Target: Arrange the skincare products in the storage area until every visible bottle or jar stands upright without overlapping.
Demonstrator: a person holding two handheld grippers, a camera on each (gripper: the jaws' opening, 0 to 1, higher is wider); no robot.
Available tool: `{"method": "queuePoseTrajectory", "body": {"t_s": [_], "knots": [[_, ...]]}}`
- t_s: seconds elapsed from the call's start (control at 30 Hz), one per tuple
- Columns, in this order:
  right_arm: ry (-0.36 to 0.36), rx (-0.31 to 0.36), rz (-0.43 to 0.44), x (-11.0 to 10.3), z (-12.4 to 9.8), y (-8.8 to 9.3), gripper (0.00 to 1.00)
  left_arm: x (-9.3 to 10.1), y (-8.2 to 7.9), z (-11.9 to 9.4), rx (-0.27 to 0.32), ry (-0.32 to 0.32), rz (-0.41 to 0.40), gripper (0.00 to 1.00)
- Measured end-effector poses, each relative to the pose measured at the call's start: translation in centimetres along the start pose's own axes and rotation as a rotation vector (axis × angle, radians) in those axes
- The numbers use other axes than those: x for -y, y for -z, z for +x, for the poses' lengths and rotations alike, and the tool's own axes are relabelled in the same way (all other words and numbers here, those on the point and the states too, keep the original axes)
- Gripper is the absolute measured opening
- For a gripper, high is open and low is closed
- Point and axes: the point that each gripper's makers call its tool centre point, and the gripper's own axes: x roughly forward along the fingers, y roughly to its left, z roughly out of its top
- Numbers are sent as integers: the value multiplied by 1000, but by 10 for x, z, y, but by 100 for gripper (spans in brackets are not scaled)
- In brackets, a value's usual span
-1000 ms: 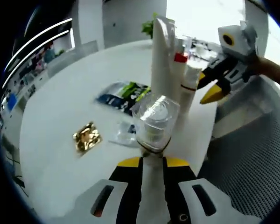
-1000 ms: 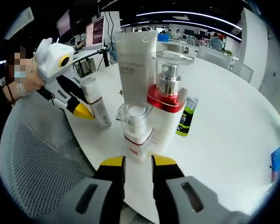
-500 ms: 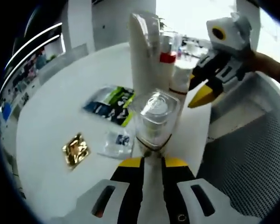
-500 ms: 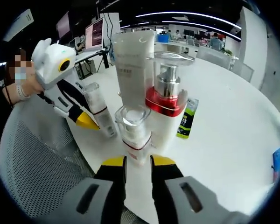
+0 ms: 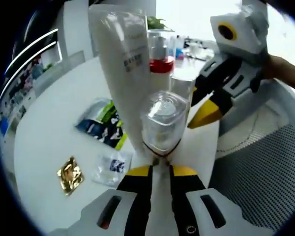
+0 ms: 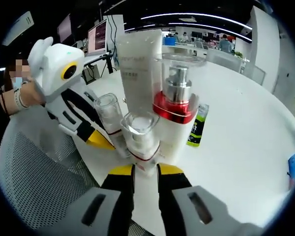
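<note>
The white table [image 6: 246, 123] carries the group near its edge, beside the grey mesh surface [image 6: 34, 182]. The tall white tube [image 6: 137, 69] stands upright at the far side, the red-collared pump bottle [image 6: 174, 123] to its right, so nothing overlaps. Each gripper clamps one clear-capped bottle low on its body, probably to bring them side by side: the left gripper [image 5: 156, 169] grips its small bottle [image 5: 162, 123], the right gripper [image 6: 145, 169] its own [image 6: 140, 137].
</note>
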Motion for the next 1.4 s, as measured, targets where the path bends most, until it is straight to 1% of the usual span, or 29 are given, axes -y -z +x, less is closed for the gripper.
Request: {"method": "queuePoseTrajectory", "body": {"t_s": [0.27,0.4,0.43,0.53,0.73,0.93,1.2,1.4], "knots": [[1,2,18,-1,1,2,17,4,-6,7,9,0,-17,8],[5,2,18,0,1,2,15,6,-7,10,11,3,-32,6],[9,2,16,1,1,2,15,7,-7,11,10,5,-50,6],[10,5,23,1,1,1,16,8,-8,13,16,-2,-57,6],[15,8,25,2,2,1,16,7,-7,14,7,-7,-55,6],[14,9,23,4,2,2,15,7,-9,16,13,-13,-64,6],[10,-3,7,6,2,2,15,7,-9,17,14,-15,-67,6],[16,-7,11,7,-1,3,17,5,-9,15,15,-19,-65,7]]}}
